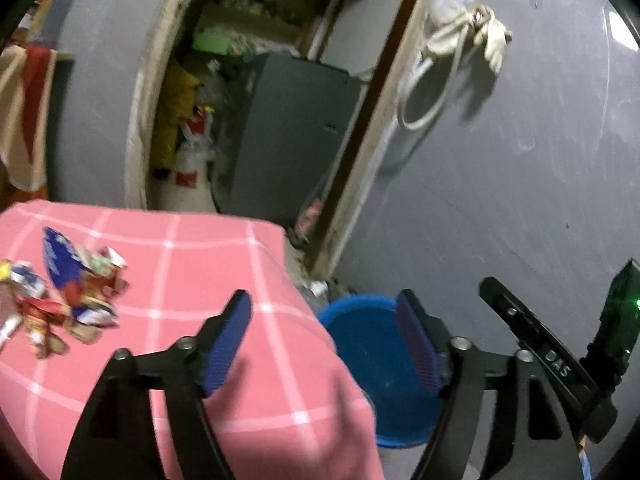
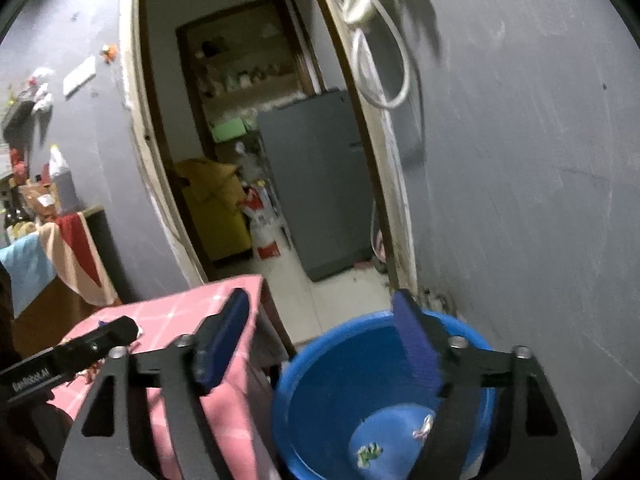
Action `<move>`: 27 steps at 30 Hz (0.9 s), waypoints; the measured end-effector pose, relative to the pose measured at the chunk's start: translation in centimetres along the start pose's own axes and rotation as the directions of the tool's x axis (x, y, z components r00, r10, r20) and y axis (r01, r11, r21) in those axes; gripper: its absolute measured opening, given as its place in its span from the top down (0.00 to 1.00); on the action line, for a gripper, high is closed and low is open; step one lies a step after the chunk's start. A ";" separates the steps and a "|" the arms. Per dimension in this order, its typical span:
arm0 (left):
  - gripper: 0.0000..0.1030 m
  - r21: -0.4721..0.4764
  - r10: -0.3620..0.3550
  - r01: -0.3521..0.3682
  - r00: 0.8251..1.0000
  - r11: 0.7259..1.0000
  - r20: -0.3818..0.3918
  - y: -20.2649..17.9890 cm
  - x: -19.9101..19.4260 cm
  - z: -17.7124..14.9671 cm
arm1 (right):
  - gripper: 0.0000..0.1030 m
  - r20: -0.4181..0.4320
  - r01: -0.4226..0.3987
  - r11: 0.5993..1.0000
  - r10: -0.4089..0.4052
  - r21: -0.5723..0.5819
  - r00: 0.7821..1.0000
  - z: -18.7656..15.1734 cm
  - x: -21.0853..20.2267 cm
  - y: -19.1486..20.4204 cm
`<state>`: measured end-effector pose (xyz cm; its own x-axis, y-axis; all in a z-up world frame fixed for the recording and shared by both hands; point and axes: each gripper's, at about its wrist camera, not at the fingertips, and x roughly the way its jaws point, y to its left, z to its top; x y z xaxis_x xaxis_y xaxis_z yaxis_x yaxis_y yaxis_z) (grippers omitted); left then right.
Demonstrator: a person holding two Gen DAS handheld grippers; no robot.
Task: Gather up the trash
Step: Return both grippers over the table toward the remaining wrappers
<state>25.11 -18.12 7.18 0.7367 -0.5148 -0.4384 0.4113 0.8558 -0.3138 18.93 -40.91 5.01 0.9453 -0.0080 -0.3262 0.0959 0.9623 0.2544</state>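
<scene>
A blue plastic bucket [image 2: 352,376] stands on the floor beside a table with a pink checked cloth [image 1: 200,272]. Two bits of trash [image 2: 370,453] lie at its bottom. A heap of crumpled wrappers [image 1: 64,292], blue, red and white, lies on the cloth at the left. My left gripper [image 1: 324,340] is open and empty above the table's right corner, with the bucket [image 1: 372,360] showing between its fingers. My right gripper [image 2: 324,344] hangs open and empty over the bucket's rim. Its dark body [image 1: 552,356] shows at the right of the left wrist view.
An open doorway [image 2: 248,152] behind the table leads to a room with a grey fridge [image 2: 320,184], a yellow thing and a red-and-white cylinder [image 2: 264,232]. A grey wall [image 1: 520,160] rises right of the bucket, with white cord and gloves [image 1: 472,36] hanging. A cluttered cabinet [image 2: 48,240] stands left.
</scene>
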 end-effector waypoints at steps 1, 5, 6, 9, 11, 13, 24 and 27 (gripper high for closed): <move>0.22 -0.003 0.014 -0.014 1.000 1.000 0.028 0.5 -0.8 0.2 | 0.25 0.024 -0.012 1.000 0.012 -0.013 1.000 0.1 -0.3 0.5; 0.21 0.006 0.058 -0.059 0.993 0.998 0.105 1.8 -3.1 0.8 | 0.14 0.094 -0.049 0.997 0.054 -0.052 0.994 0.2 -1.0 2.3; 0.21 0.010 0.072 -0.073 0.990 0.997 0.121 2.0 -3.5 0.9 | 0.13 0.109 -0.060 0.996 0.066 -0.060 0.992 0.2 -1.2 2.7; 0.04 0.024 0.125 -0.132 0.974 0.991 0.187 2.8 -5.2 0.6 | 0.02 0.165 -0.093 0.992 0.107 -0.087 0.981 0.2 -1.8 4.1; 0.02 0.029 0.158 -0.171 0.955 0.985 0.249 3.5 -6.5 0.1 | 0.00 0.200 -0.118 0.987 0.137 -0.106 0.970 0.0 -2.2 5.0; 0.02 0.038 0.174 -0.192 0.945 0.981 0.276 4.1 -7.5 0.1 | 0.00 0.220 -0.137 0.982 0.163 -0.126 0.962 -0.1 -2.6 5.9; 0.02 0.020 0.276 -0.301 0.895 0.953 0.350 8.4 -12.1 -1.6 | 0.00 0.284 -0.235 0.943 0.299 -0.237 0.911 -1.2 -3.6 11.4; 0.02 0.005 0.306 -0.330 0.883 0.944 0.356 10.0 -13.3 -2.0 | 0.00 0.278 -0.259 0.932 0.327 -0.255 0.903 -1.6 -3.5 12.7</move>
<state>18.39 -2.85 8.21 0.9675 -0.1741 -0.1834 0.1481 0.9779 -0.1473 16.36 -28.23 7.96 0.9718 0.2319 0.0416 -0.2348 0.9679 0.0897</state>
